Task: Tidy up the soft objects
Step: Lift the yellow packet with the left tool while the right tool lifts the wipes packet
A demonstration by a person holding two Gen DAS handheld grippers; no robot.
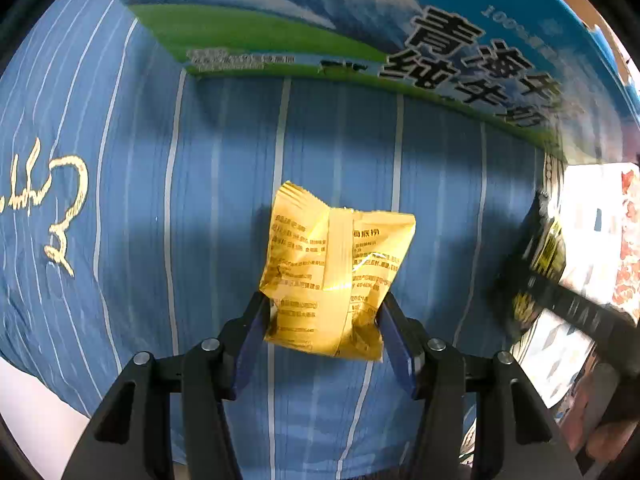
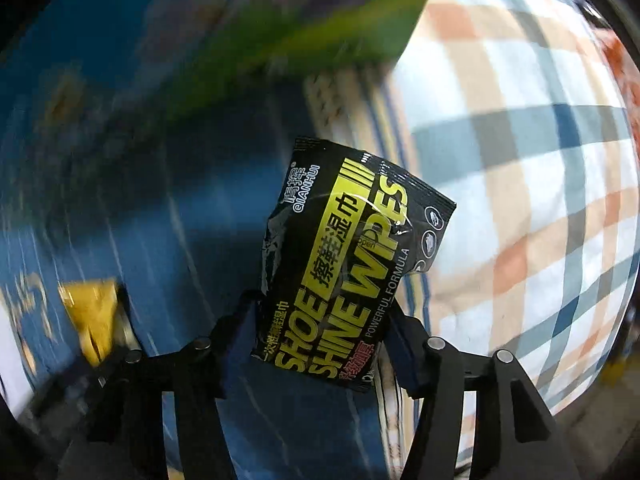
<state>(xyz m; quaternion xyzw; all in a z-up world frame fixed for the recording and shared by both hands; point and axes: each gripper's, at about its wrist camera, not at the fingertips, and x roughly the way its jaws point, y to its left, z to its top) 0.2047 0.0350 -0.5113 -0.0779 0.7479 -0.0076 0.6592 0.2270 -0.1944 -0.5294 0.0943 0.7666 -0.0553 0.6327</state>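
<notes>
- your left gripper (image 1: pixel 324 312) pinches the lower end of a yellow snack packet (image 1: pixel 336 276), held above the blue striped sheet (image 1: pixel 224 184).
- a milk carton box (image 1: pixel 360 28) stands at the sheet's far edge.
- your right gripper (image 2: pixel 320 332) clamps a black shoe shine wipes pack (image 2: pixel 348 256), over the line where the sheet meets a plaid blanket (image 2: pixel 520 160).

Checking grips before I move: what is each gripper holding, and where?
Left gripper pinches the yellow packet by its near end. Right gripper pinches the black wipes pack by its near end.
</notes>
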